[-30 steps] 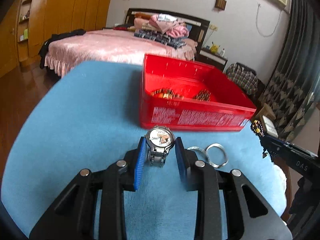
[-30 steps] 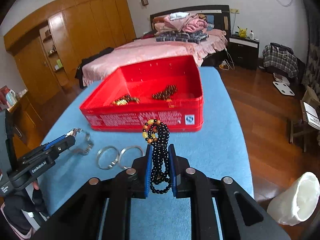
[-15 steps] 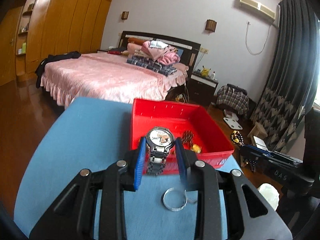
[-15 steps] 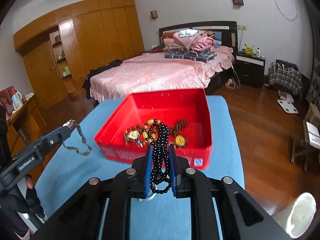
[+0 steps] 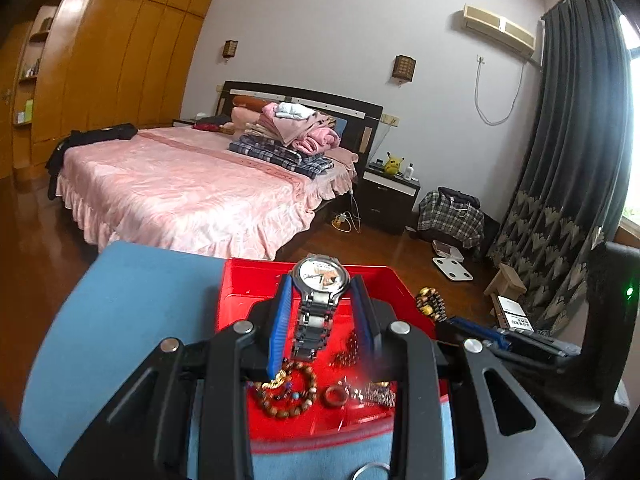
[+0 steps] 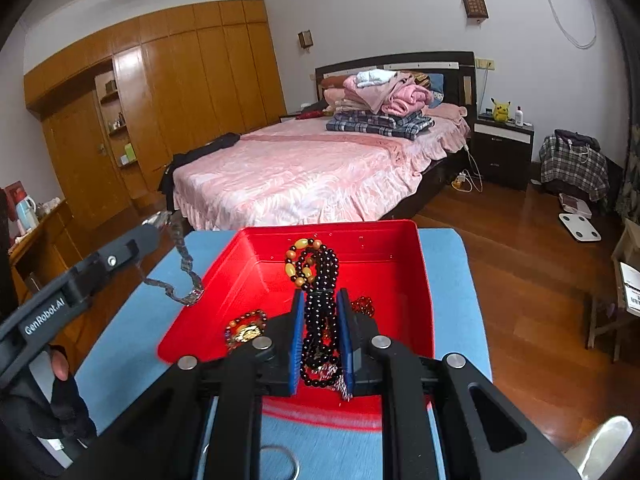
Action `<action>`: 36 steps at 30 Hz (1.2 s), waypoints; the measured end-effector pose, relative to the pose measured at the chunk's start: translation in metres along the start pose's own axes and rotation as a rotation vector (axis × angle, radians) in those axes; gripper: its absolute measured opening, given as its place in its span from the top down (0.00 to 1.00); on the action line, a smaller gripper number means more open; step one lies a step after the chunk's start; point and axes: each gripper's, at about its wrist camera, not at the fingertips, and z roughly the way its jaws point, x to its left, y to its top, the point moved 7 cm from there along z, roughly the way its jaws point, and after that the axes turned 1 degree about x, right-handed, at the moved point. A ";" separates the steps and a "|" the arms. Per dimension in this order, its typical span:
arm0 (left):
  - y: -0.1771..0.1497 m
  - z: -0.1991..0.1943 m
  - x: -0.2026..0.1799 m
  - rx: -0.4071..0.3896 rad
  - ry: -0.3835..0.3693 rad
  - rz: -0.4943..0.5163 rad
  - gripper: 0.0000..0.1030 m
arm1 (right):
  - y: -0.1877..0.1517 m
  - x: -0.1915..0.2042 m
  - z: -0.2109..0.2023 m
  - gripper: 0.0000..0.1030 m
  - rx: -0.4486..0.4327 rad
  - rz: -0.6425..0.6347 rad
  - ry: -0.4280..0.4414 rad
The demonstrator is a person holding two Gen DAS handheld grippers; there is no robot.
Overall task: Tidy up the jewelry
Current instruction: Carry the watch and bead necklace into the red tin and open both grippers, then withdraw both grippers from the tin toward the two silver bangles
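A silver wristwatch [image 5: 319, 280] is being pinched at its case between the blue pads of the left gripper [image 5: 320, 308], its metal band hanging down between the fingers and its face turned toward the camera. In the right wrist view, a black bead necklace [image 6: 320, 312] with a few amber beads at its top is being clamped between the pads of the right gripper [image 6: 319, 330], which are pressed nearly together on the strands. Both pieces are hovering above a red plastic bin [image 6: 424, 280] sitting on a blue table [image 5: 132, 300].

Inside the bin, a brown bead bracelet [image 5: 288, 394], a small ring [image 5: 335, 396] and other beaded pieces are already lying on the floor. One metal ring [image 6: 280, 462] is lying on the table in front of the bin, half hidden by the gripper.

The step in hand looks like dropping both pieces into the bin. To do it well, each gripper should probably be lowered close to the bin floor before opening, so the watch is not dropped hard and the necklace is not draping over the wall.

Both grippers are angling downward toward the bin, side by side. A gloved hand [image 6: 52, 392] is holding the left gripper's handle at the left edge of the right wrist view.
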 end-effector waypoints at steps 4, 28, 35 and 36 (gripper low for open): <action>-0.004 0.025 0.004 0.033 0.011 0.003 0.73 | -0.005 -0.006 0.021 0.85 0.025 0.013 -0.004; -0.057 -0.038 0.038 0.114 0.096 0.000 0.13 | -0.055 -0.023 -0.034 0.09 -0.044 0.062 -0.097; -0.097 -0.052 0.038 0.174 0.127 0.011 0.10 | -0.090 -0.028 -0.054 0.06 -0.015 0.100 -0.104; -0.104 -0.052 0.037 0.189 0.123 0.013 0.10 | -0.093 -0.029 -0.056 0.06 -0.011 0.101 -0.105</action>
